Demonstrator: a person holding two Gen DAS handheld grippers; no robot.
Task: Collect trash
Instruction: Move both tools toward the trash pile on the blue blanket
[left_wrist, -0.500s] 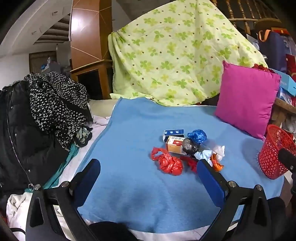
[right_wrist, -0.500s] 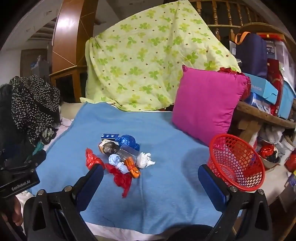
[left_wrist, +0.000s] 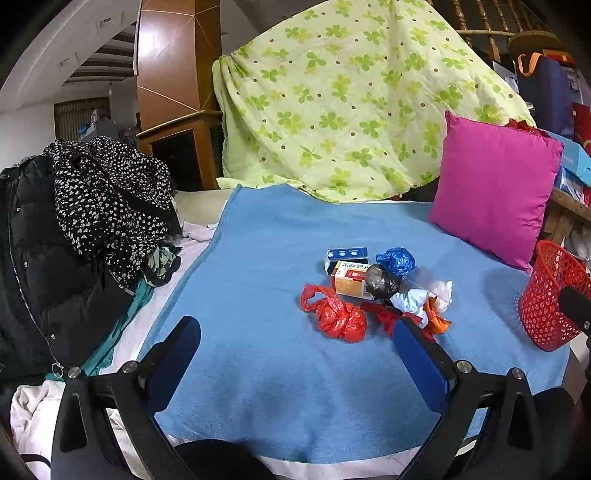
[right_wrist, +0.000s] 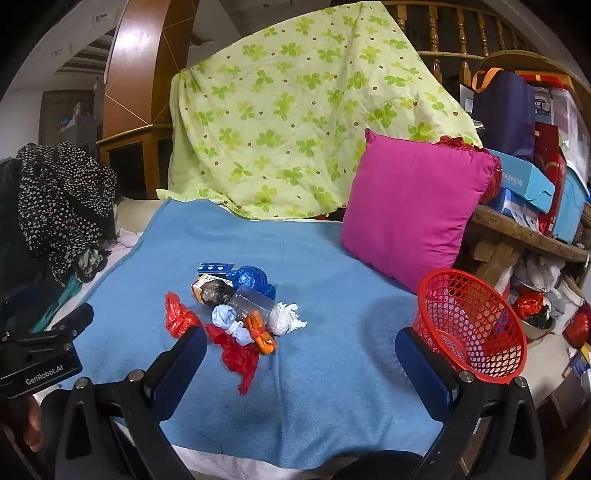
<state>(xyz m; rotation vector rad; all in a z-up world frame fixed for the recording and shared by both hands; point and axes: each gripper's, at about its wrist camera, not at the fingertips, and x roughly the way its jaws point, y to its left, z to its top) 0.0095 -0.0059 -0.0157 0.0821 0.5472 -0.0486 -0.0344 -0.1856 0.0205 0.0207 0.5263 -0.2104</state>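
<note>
A pile of trash lies on the blue blanket (left_wrist: 266, 258): a crumpled red bag (left_wrist: 338, 317), an orange-white box (left_wrist: 351, 278), a blue box (left_wrist: 347, 253), a blue bag ball (left_wrist: 397, 260), a dark ball (left_wrist: 380, 282), white tissue and an orange scrap. The pile also shows in the right wrist view (right_wrist: 240, 306). A red mesh basket (right_wrist: 469, 325) stands at the blanket's right edge, empty; it also shows in the left wrist view (left_wrist: 554, 295). My left gripper (left_wrist: 295, 350) is open and empty, in front of the pile. My right gripper (right_wrist: 299, 360) is open and empty, between pile and basket.
A pink pillow (right_wrist: 413, 206) leans at the back right. A green floral quilt (right_wrist: 295, 122) hangs behind. Dark clothes (left_wrist: 74, 229) are heaped on the left. Boxes and bags fill a wooden shelf (right_wrist: 532, 229) on the right.
</note>
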